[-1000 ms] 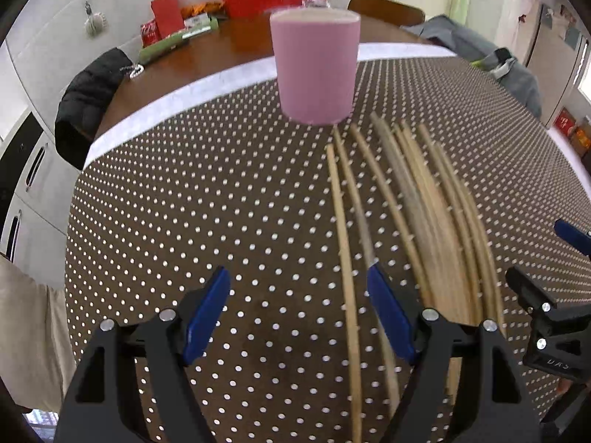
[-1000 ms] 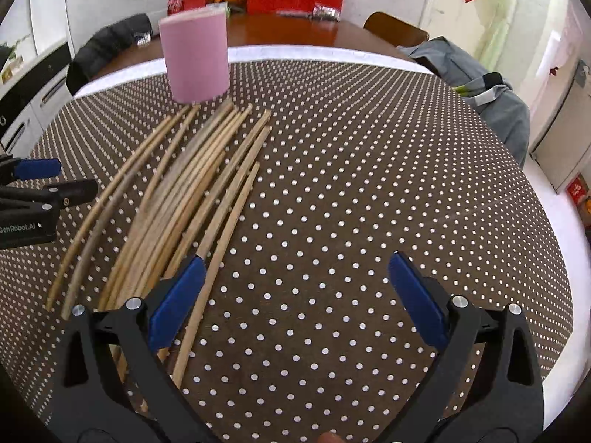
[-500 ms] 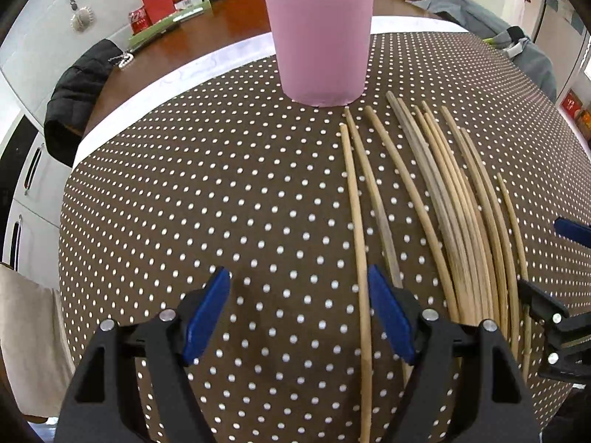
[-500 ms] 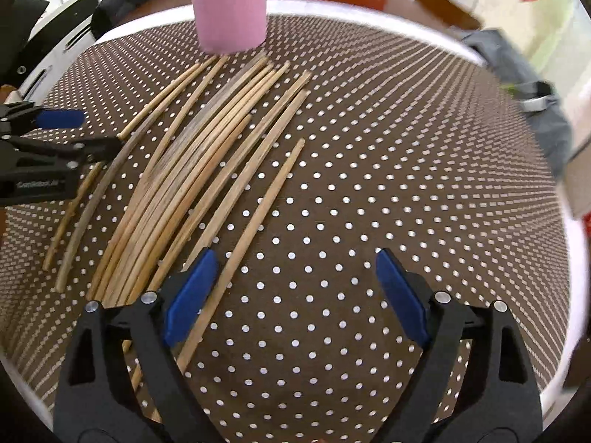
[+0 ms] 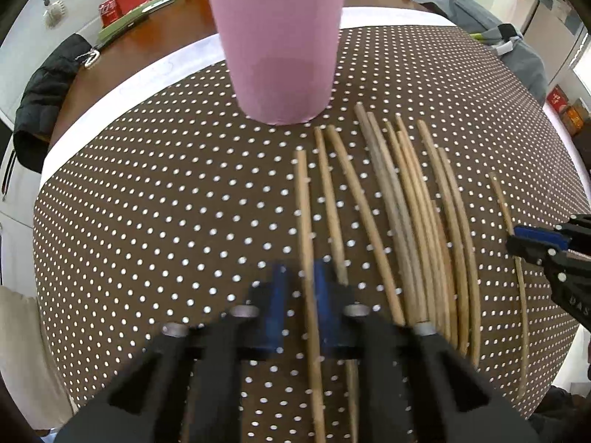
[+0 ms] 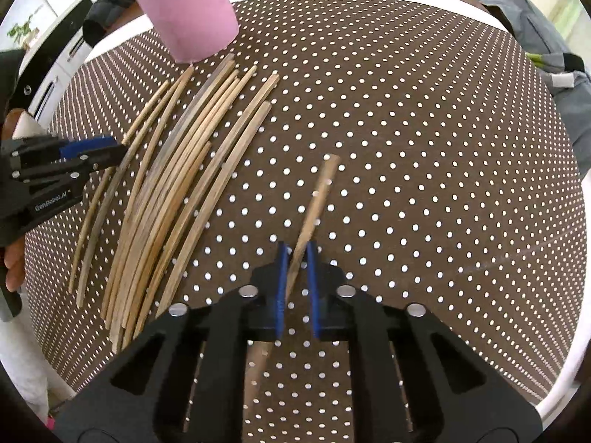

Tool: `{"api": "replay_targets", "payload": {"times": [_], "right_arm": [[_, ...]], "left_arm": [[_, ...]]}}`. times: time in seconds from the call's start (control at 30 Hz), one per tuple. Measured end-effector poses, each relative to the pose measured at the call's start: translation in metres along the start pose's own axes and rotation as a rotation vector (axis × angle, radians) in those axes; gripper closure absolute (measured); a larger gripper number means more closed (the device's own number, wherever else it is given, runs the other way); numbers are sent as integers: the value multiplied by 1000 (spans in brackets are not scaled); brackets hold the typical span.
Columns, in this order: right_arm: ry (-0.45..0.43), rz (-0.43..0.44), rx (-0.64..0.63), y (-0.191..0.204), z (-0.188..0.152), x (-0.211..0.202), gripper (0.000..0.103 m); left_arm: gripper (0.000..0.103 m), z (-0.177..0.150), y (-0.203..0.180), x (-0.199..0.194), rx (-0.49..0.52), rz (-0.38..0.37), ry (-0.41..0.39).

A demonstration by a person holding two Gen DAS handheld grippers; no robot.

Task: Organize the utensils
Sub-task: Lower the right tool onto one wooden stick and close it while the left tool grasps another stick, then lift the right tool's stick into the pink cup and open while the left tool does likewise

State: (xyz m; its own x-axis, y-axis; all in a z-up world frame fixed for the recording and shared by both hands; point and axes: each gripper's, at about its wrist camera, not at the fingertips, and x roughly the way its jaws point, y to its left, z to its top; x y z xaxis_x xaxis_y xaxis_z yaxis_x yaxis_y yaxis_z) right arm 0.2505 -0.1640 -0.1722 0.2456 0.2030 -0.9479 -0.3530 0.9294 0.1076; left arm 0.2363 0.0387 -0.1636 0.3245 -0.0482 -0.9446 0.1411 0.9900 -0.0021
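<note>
Nearest the left wrist camera, the left gripper point(image 5: 298, 297) has its blue pads drawn narrow around the leftmost chopstick point(image 5: 306, 236), which runs between them; motion blur hides whether the pads actually press on it. In the right wrist view the right gripper point(image 6: 296, 277) is likewise closed to a narrow gap, with a single chopstick point(image 6: 317, 199) gripped between its blue pads, slanting up and to the right, set apart from the others. The remaining chopsticks point(image 6: 177, 192) lie side by side in a loose fan on the brown polka-dot tablecloth point(image 6: 424, 147), their far tips pointing toward the pink cup point(image 5: 277, 44). The cup stands upright near the far edge of the cloth, just beyond those tips, its rim open. Past the cloth a white border gives way to the bare wooden tabletop point(image 5: 122, 55), where a green box point(image 5: 140, 14) and red packets sit by the far edge. A dark jacket point(image 5: 44, 99) hangs at the left edge of the table.
</note>
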Motion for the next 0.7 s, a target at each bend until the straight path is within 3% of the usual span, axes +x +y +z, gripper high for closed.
{"api": "replay_targets", "payload": {"times": [0.13,0.33,0.5,0.7], "right_arm": [[-24,36,14,-18,9,-10,97],[-121,108,43,-36,12,-29,97],[-247,197,56,-52,24,-63,97],[-336,287,44,-65,45,-98,97]], "left_arm": [[98,7,-2,0,-5,-11,-22],[98,1,-4,-28,-35,-38,-143],[98,2,-5,-66,-45,-87,-313],[98,10,-14,-113,-55,-148,-565]]}}
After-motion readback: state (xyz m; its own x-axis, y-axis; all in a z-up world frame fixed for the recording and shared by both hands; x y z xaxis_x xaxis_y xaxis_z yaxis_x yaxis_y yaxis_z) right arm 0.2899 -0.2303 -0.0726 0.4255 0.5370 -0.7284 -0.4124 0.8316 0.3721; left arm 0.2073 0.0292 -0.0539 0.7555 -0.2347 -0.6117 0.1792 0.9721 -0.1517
